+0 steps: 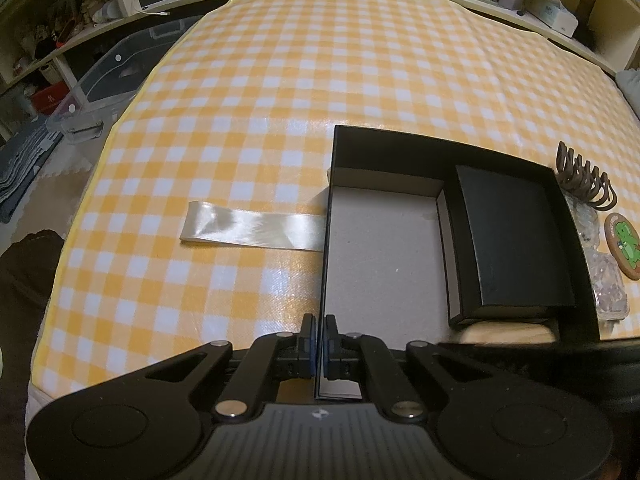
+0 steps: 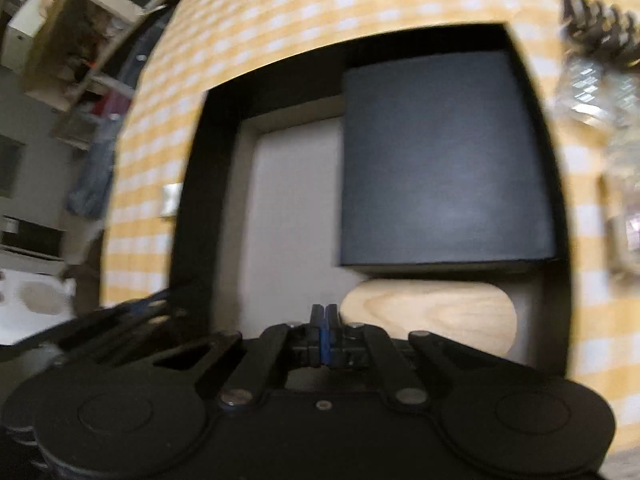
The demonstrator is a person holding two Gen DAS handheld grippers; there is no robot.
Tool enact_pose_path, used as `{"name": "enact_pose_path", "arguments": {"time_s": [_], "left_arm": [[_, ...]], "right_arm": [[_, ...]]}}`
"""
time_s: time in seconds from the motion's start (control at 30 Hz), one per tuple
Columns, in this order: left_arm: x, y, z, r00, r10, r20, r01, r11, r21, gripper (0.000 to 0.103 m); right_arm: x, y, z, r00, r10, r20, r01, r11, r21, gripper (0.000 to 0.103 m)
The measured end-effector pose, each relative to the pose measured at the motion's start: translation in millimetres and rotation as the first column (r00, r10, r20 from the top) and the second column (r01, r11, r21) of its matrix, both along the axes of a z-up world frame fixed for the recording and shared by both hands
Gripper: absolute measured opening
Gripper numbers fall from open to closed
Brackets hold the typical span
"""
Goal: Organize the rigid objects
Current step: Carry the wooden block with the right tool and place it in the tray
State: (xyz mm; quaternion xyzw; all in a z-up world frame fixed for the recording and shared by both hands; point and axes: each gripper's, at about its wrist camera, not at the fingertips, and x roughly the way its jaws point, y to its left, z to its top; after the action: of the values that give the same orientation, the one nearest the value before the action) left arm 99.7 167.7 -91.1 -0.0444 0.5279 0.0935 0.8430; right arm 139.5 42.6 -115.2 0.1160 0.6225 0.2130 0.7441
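An open black box (image 1: 400, 138) with a grey floor lies on the checked tablecloth. A smaller black box (image 1: 516, 240) stands in its right half, and a pale wooden oval (image 1: 508, 334) lies just in front of that. My left gripper (image 1: 320, 340) is shut on the big box's left wall, which runs between its pads. In the right wrist view my right gripper (image 2: 325, 318) is shut with nothing in it. It hangs over the grey floor, just left of the wooden oval (image 2: 432, 320) and in front of the smaller black box (image 2: 440, 160).
A cream ribbon (image 1: 248, 230) lies flat to the left of the box. Right of the box are a brown hair claw (image 1: 584, 180), clear plastic packets (image 1: 608, 280) and a round coaster with a green figure (image 1: 626, 246). Cluttered shelves ring the table's far side.
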Motion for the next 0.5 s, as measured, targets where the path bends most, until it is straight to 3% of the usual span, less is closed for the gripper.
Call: {"name": "enact_pose_path", "arguments": {"time_s": [0.17, 0.27, 0.33, 0.5], "left_arm": [[0.0, -1.5, -1.5, 1.0, -0.011, -0.003, 0.011, 1.0, 0.001, 0.004], [0.2, -1.3, -1.5, 1.0, -0.011, -0.003, 0.011, 1.0, 0.001, 0.004], [0.4, -2.0, -1.4, 1.0, -0.012, -0.004, 0.012, 1.0, 0.002, 0.004], [0.3, -1.5, -1.6, 1.0, -0.011, -0.004, 0.011, 1.0, 0.003, 0.004]], "right_arm": [[0.7, -11.8, 4.1, 1.0, -0.015, 0.003, 0.015, 1.0, 0.023, 0.0], [-2.8, -15.4, 16.6, 0.999, 0.006, 0.036, -0.007, 1.0, 0.027, 0.009], [-3.2, -17.0, 28.2, 0.997, 0.021, 0.068, -0.023, 0.999, 0.025, 0.03], [-11.1, -31.0, 54.6, 0.984, 0.069, 0.165, -0.071, 0.997, 0.007, 0.054]]}}
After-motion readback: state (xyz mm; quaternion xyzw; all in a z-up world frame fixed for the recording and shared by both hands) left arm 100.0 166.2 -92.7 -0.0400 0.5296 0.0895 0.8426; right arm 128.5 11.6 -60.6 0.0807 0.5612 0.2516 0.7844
